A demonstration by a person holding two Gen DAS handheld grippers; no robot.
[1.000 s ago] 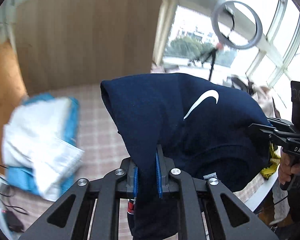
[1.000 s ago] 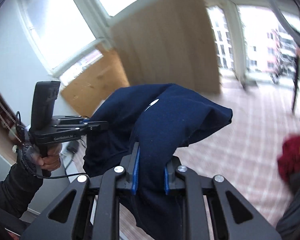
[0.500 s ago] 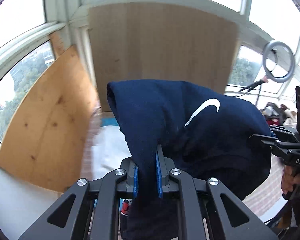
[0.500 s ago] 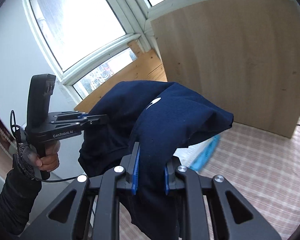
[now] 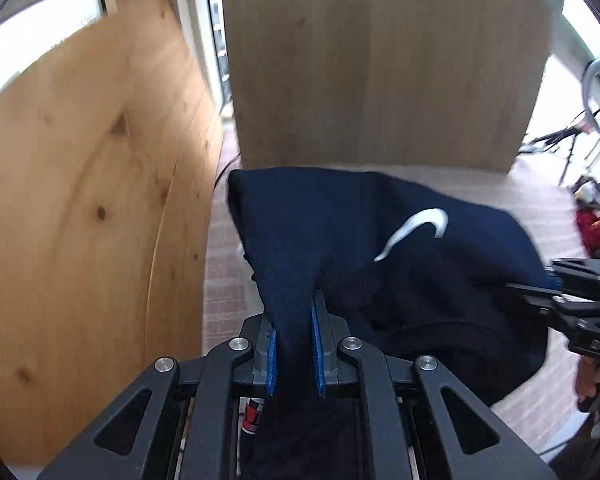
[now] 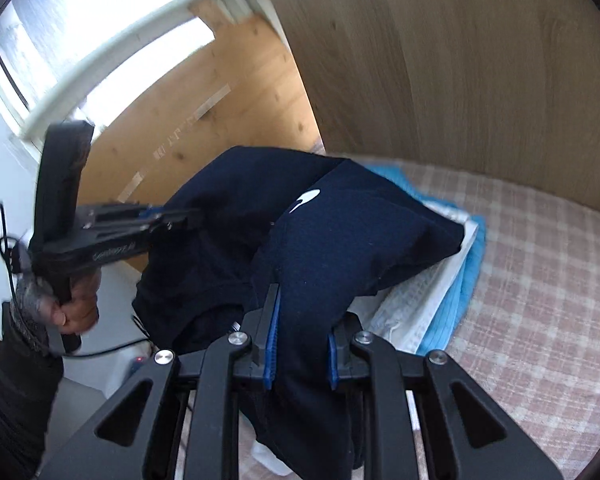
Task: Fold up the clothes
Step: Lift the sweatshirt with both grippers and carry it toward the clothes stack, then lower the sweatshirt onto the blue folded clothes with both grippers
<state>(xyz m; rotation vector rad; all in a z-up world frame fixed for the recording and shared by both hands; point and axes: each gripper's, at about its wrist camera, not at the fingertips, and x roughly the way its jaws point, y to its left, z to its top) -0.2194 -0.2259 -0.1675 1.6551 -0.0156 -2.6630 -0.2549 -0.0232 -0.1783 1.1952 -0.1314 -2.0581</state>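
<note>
Both grippers, L (image 5: pixel 294 344) & R (image 6: pixel 300 340), are clamping folded edges of the navy sweatshirt (image 5: pixel 340 232), which is hanging between them above the folded stack (image 6: pixel 432 280) ahead of R; fabric looks soft, thick, limp, so grips at the outer edges are judged adequate.

We see the pine board (image 5: pixel 80 216) close on our left and the pale wood panel (image 6: pixel 480 60) ahead; folded blue-and-white laundry (image 6: pixel 432 288) occupies the checked surface (image 6: pixel 540 280) below, whose right part lies bare (passable).
</note>
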